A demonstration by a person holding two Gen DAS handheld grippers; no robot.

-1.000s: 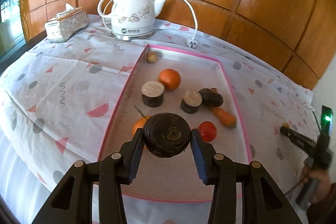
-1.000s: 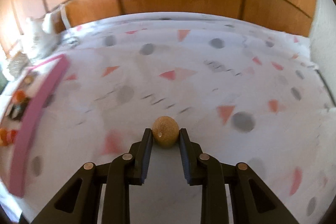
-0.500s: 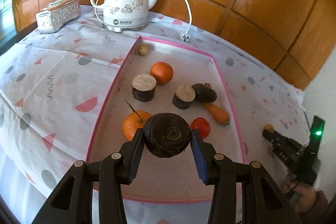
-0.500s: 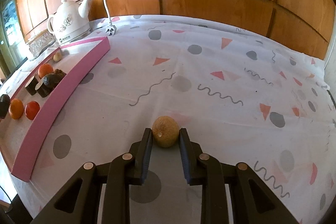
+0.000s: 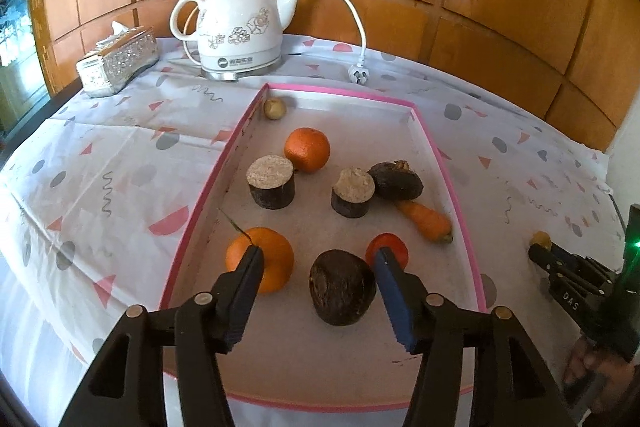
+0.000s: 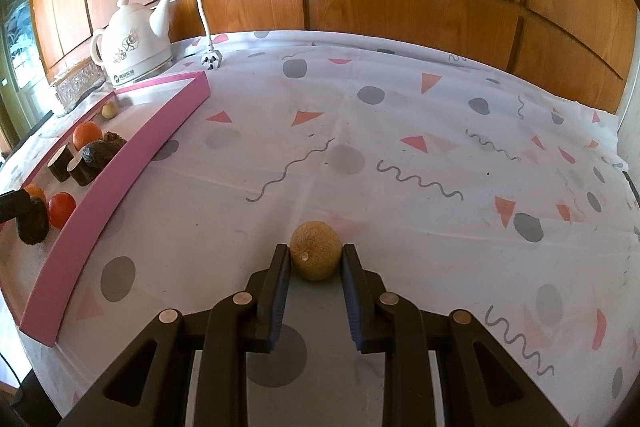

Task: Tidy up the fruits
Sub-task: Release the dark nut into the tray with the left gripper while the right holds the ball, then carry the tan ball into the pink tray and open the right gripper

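A pink-rimmed tray (image 5: pixel 460 203) holds two oranges (image 5: pixel 307 150), two cut dark cylinders (image 5: pixel 271 182), a carrot (image 5: pixel 426 221), a tomato (image 5: pixel 394 247), a small tan fruit (image 5: pixel 274 108) and dark round fruits. My left gripper (image 5: pixel 318 259) is open above the tray, its jaws on either side of a dark round fruit (image 5: pixel 342 287) that lies on the tray floor. My right gripper (image 6: pixel 315 259) is shut on a small tan round fruit (image 6: pixel 315 250), right of the tray (image 6: pixel 120 163). It also shows in the left wrist view (image 5: pixel 536 253).
A white kettle (image 5: pixel 240 27) with cord and plug (image 5: pixel 358 73) stands behind the tray, beside a silver tissue box (image 5: pixel 118 61). Wood panelling walls the table's far side. The patterned tablecloth (image 6: pixel 400 147) spreads right of the tray.
My left gripper has opened and let go of the dark round fruit, which now lies in the tray. My right gripper still holds the small tan fruit.
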